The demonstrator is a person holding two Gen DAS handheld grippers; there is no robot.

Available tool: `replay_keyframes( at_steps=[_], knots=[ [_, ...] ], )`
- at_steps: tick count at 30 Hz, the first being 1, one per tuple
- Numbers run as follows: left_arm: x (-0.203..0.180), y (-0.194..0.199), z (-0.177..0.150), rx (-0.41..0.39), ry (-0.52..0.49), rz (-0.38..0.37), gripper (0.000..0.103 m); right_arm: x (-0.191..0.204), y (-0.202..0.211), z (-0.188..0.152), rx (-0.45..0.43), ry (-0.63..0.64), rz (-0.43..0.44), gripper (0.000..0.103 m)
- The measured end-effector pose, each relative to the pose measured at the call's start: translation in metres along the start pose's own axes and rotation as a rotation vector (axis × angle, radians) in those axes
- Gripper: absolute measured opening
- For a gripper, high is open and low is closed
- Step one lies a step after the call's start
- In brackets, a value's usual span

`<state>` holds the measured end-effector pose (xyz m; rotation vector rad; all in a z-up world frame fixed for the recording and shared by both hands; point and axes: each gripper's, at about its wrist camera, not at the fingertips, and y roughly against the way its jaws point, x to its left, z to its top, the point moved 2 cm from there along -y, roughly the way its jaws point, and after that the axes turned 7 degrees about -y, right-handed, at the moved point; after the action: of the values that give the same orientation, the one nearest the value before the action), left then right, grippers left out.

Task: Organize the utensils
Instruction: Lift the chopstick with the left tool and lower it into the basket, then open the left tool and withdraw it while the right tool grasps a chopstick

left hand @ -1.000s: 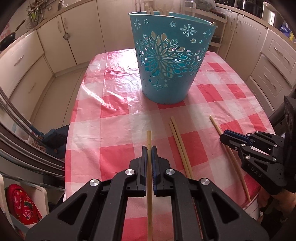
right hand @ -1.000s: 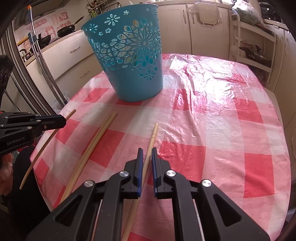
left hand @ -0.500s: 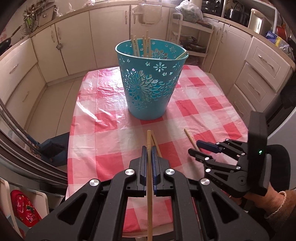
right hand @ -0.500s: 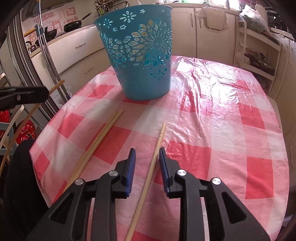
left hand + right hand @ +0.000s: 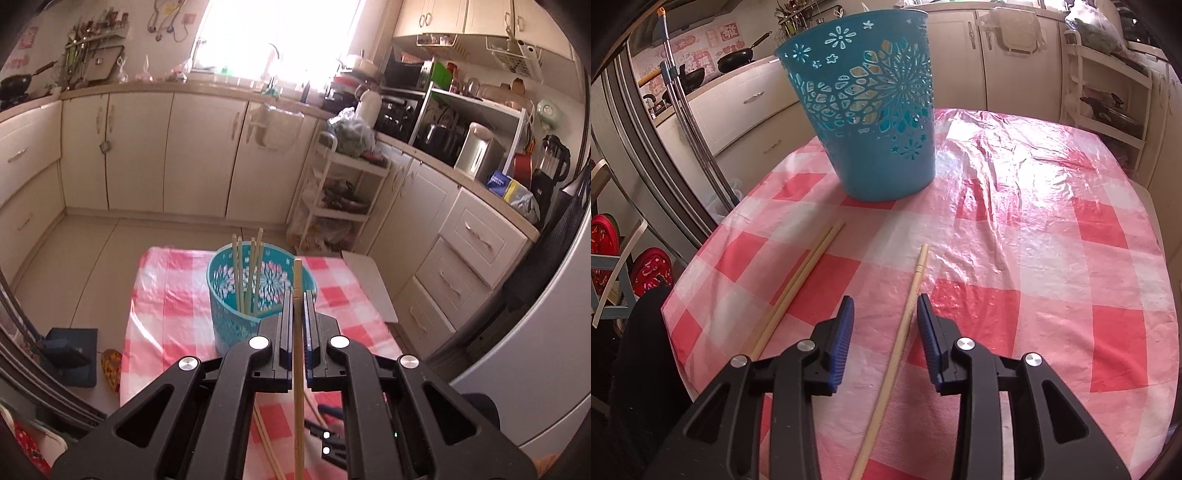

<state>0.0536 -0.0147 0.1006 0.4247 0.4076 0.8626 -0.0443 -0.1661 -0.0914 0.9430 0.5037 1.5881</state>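
My left gripper (image 5: 296, 306) clenches one chopstick (image 5: 298, 369) above the checked tablecloth (image 5: 166, 280), its tip over the teal basket (image 5: 236, 317) holding four more, while my right gripper (image 5: 885, 321), jaws just opening, straddles another chopstick (image 5: 908, 306) lying free beside a pair (image 5: 798, 280).

Cream cabinets (image 5: 207, 155) line a kitchen with pale floor tiles (image 5: 92, 251) and a bright window (image 5: 273, 33).
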Motion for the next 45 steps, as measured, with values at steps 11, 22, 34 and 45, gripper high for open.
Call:
replay_keyframes(
  at_steps=[11, 22, 34, 45],
  knots=[
    [0.001, -0.036, 0.073, -0.266, 0.005, 0.124, 0.004, 0.003, -0.001, 0.001, 0.006, -0.004, 0.029, 0.046],
    [0.040, -0.124, 0.077, -0.276, 0.123, 0.217, 0.005, 0.006, -0.003, 0.001, 0.013, 0.005, 0.041, 0.052],
    [0.042, -0.144, 0.031, -0.159, 0.053, 0.265, 0.011, 0.006, -0.004, 0.001, 0.013, 0.005, 0.044, 0.053],
    [0.062, -0.059, -0.068, -0.056, -0.004, 0.489, 0.094, -0.002, 0.004, 0.000, 0.015, -0.047, 0.025, 0.053]
  ],
)
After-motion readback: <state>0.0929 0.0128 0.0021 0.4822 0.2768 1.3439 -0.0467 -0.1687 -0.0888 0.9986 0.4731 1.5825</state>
